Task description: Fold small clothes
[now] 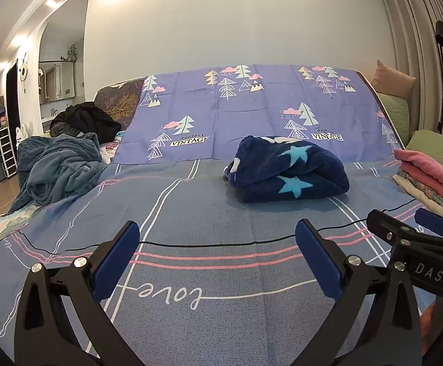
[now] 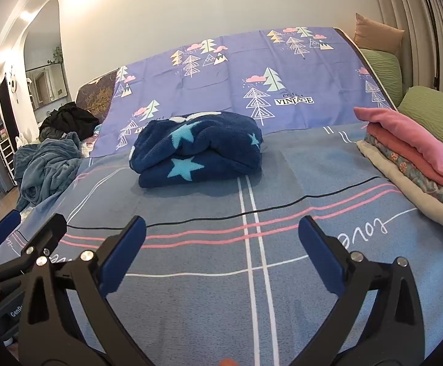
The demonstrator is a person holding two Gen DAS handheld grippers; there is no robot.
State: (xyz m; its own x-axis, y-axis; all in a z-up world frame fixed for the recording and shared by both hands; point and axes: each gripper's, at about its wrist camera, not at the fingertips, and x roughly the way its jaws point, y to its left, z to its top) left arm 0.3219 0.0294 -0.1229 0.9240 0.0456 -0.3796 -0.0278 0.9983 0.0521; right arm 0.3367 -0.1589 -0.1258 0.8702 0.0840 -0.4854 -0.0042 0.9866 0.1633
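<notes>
A folded navy fleece garment with light blue stars (image 1: 287, 169) lies on the bed ahead of both grippers; it also shows in the right wrist view (image 2: 198, 149). My left gripper (image 1: 218, 238) is open and empty, low over the blue-grey sheet (image 1: 221, 213), well short of the garment. My right gripper (image 2: 221, 231) is open and empty, also short of it. The right gripper shows at the right edge of the left wrist view (image 1: 410, 222); the left gripper shows at the left edge of the right wrist view (image 2: 29, 225).
A stack of folded clothes, pink on top (image 2: 410, 149), sits at the right. A crumpled teal blanket (image 1: 59, 167) and dark clothes (image 1: 84, 119) lie at the left. A purple tree-print sheet (image 1: 252, 113) covers the back. Green pillows (image 2: 435, 113) line the right edge.
</notes>
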